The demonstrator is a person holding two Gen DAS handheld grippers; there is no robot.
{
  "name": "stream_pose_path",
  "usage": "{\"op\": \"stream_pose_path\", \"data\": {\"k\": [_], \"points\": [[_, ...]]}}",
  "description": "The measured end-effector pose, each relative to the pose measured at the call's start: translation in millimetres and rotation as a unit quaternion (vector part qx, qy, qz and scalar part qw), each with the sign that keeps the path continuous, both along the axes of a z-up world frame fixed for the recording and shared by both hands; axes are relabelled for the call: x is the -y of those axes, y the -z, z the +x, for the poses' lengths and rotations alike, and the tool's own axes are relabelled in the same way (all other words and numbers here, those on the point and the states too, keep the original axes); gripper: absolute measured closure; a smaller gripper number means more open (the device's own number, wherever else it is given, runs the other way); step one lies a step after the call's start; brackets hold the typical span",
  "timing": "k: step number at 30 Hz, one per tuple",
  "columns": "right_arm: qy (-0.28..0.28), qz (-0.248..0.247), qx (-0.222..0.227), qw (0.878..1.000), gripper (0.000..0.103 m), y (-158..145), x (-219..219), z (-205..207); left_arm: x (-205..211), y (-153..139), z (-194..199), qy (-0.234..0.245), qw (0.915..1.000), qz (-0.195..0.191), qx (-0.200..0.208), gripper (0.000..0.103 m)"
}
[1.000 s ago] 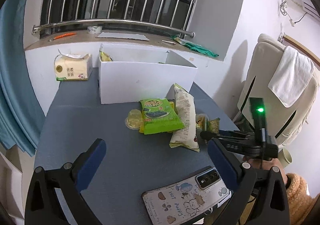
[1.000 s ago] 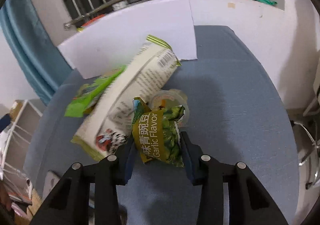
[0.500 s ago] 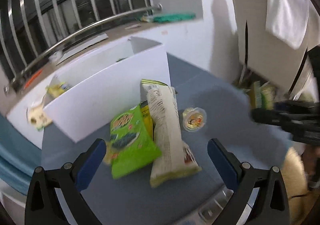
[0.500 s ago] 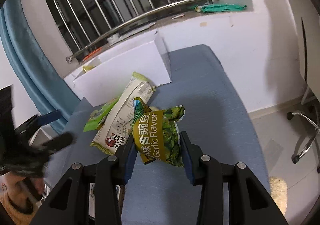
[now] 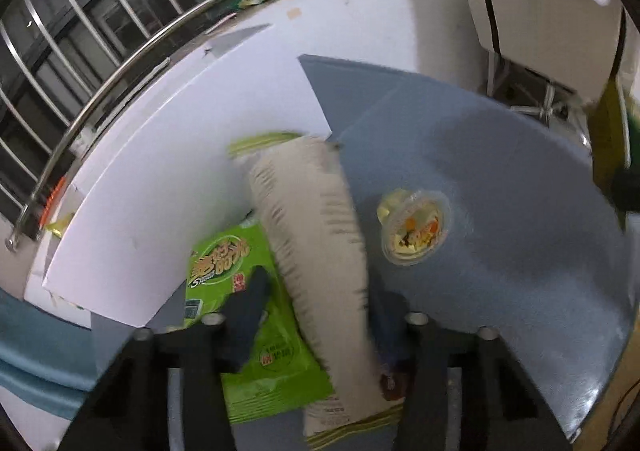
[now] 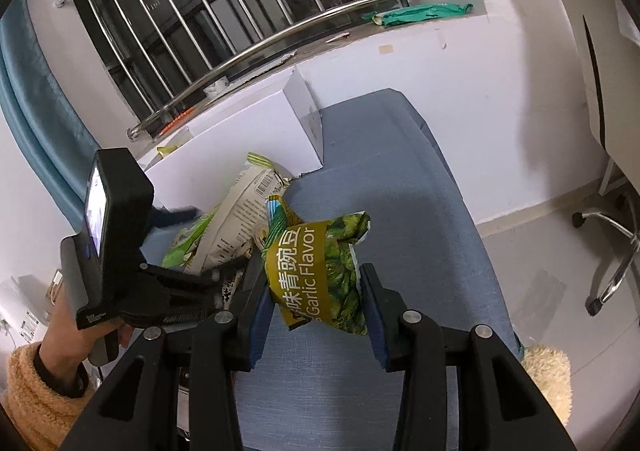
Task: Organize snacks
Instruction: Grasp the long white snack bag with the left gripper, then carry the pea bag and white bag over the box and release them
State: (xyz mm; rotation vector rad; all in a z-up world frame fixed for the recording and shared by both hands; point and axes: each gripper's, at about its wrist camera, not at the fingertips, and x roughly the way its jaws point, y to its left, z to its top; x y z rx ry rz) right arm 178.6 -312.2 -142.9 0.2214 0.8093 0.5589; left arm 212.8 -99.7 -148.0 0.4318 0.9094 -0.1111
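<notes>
Room: a barred window with a steel rail over a white sill, a blue curtain at the left, a white office chair at the right.
Surface: a blue-grey table against the white wall.
Box: a white cardboard box stands at the far left of the table, just behind the snacks.
Long packet: a tall cream snack bag lies with its far end touching the box; it partly covers a bright green packet on its left.
Cup: a small clear jelly cup sits to the right of the cream bag, apart from it.
Left gripper: its jaws are closing on either side of the cream bag; whether the pads already press on the bag cannot be told through the blur.
Right gripper: clamped on a green-and-gold garlic pea packet, held clear above the table at the near side.
Person: a hand in a fuzzy tan sleeve grips the left tool's handle.
</notes>
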Motion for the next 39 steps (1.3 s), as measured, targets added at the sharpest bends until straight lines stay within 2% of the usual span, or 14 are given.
{"op": "stream_pose_path", "data": {"k": [1,5,8,13,18,20,24,27,32,39], "points": [[-0.002,-0.001,0.001,1.000,0.058,0,-1,-1,-4,-6,-2,0.000,0.9997,-0.023,0.001,0.072],[-0.002,0.000,0.004,1.000,0.058,-3,-1,-1,-19,-27,-17,0.004,0.9959,-0.088,0.018,0.075],[-0.004,0.001,0.007,1.000,0.058,-3,-2,-2,-28,-46,-34,0.004,0.9893,-0.140,0.040,0.075],[-0.016,0.003,0.010,1.000,0.058,-5,-10,-4,-69,-83,-69,-0.017,0.9626,-0.253,0.096,0.075],[-0.039,0.014,0.015,0.999,0.058,-17,-27,3,-111,-120,-88,-0.052,0.9446,-0.281,0.162,0.075],[-0.055,0.021,0.026,0.998,0.058,-29,-38,9,-134,-134,-85,-0.066,0.9375,-0.291,0.179,0.075],[-0.093,0.029,0.050,0.994,0.058,-61,-69,35,-172,-157,-64,-0.091,0.9285,-0.299,0.200,0.075],[-0.112,0.027,0.069,0.991,0.058,-89,-99,65,-190,-164,-33,-0.106,0.9301,-0.291,0.197,0.075],[-0.130,0.025,0.058,0.989,0.058,-120,-152,130,-205,-159,39,-0.123,0.9316,-0.302,0.161,0.075],[-0.132,-0.021,0.030,0.991,0.058,-116,-204,194,-208,-152,102,-0.145,0.9484,-0.254,0.123,0.074]]}}
